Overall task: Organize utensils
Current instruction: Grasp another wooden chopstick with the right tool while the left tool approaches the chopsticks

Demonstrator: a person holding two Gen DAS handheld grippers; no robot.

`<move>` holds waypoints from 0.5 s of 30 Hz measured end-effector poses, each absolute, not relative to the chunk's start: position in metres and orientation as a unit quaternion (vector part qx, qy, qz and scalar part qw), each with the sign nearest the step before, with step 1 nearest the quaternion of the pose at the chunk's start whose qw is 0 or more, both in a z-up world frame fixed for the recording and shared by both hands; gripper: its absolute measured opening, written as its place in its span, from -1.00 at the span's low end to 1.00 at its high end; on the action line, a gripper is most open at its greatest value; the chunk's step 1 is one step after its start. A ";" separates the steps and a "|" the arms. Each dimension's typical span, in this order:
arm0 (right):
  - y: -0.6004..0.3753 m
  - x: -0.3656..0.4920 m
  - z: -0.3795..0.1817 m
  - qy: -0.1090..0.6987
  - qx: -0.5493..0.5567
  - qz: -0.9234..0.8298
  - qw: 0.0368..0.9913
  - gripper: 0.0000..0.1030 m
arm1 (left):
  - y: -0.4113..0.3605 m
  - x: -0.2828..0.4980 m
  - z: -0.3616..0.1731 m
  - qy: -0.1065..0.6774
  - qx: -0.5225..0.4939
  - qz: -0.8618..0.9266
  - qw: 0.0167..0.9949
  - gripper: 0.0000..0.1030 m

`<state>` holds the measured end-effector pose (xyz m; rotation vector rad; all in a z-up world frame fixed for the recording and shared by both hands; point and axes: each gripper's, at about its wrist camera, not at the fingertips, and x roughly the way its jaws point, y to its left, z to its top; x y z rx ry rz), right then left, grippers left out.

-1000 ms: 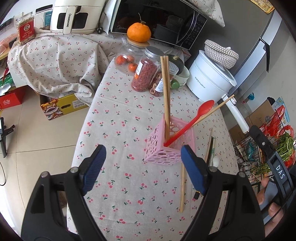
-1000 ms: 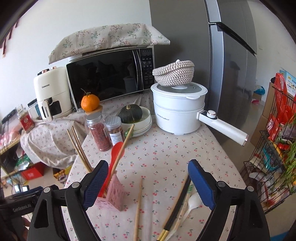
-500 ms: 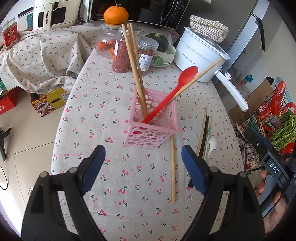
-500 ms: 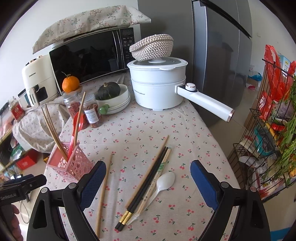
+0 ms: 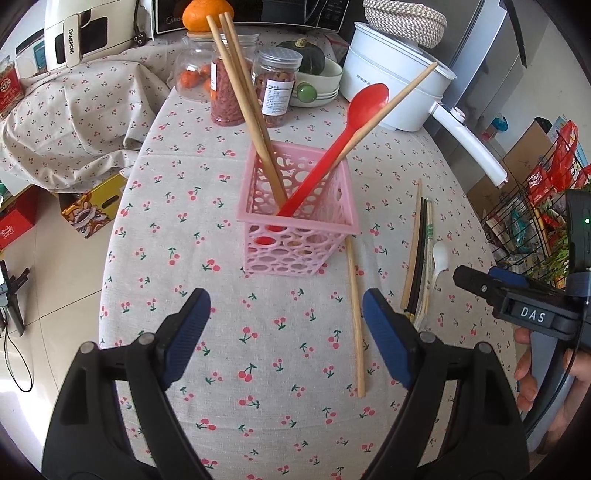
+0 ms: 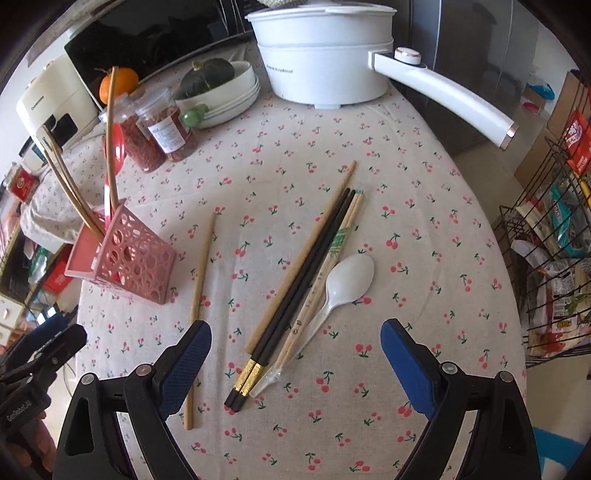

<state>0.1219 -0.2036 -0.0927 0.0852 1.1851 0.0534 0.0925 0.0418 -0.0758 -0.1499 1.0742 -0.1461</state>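
Note:
A pink perforated basket (image 5: 299, 218) (image 6: 125, 258) stands on the cherry-print tablecloth, holding a red spoon (image 5: 343, 140) and several wooden chopsticks (image 5: 243, 92). My left gripper (image 5: 286, 317) hovers open just in front of the basket, empty. One wooden chopstick (image 5: 355, 314) (image 6: 201, 280) lies right of the basket. Further right lie black chopsticks (image 6: 295, 295), another wooden chopstick (image 6: 306, 251), a wrapped pair (image 6: 325, 273) and a white plastic spoon (image 6: 343, 284). My right gripper (image 6: 295, 343) is open above the near ends of that group, touching nothing.
At the back stand two spice jars (image 5: 275, 85), a jar with an orange on its lid (image 5: 199, 14), a bowl with a green squash (image 6: 221, 88), a white electric pot (image 6: 325, 62) with a long handle, and a microwave. A wire rack (image 6: 554, 258) stands off the table's right edge.
The right gripper dropped and tilted down, so the loose chopsticks and white spoon now lie right between its fingers. The left gripper came closer to the basket and tilted further down.

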 end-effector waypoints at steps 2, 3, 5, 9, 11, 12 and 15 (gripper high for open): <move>-0.191 0.130 -0.101 0.567 0.010 0.032 0.823 0.82 | 0.044 0.093 -0.076 0.516 -0.073 -0.075 0.850 0.64; -0.185 0.134 -0.104 0.567 0.002 0.041 0.823 0.79 | 0.044 0.093 -0.076 0.518 -0.074 -0.078 0.849 0.64; -0.173 0.144 -0.107 0.565 -0.004 0.063 0.823 0.66 | 0.046 0.092 -0.074 0.518 -0.073 -0.082 0.848 0.64; -0.157 0.170 -0.120 0.562 0.016 0.094 0.822 -0.12 | 0.052 0.093 -0.072 0.512 -0.064 -0.080 0.853 0.64; -0.153 0.183 -0.132 0.568 0.046 0.107 0.815 -0.41 | 0.055 0.094 -0.071 0.511 -0.064 -0.079 0.853 0.64; -0.151 0.188 -0.137 0.570 0.061 0.112 0.812 -0.48 | 0.056 0.095 -0.071 0.511 -0.064 -0.079 0.853 0.64; -0.140 0.196 -0.148 0.573 0.081 0.131 0.805 -0.52 | 0.060 0.096 -0.071 0.512 -0.066 -0.079 0.853 0.64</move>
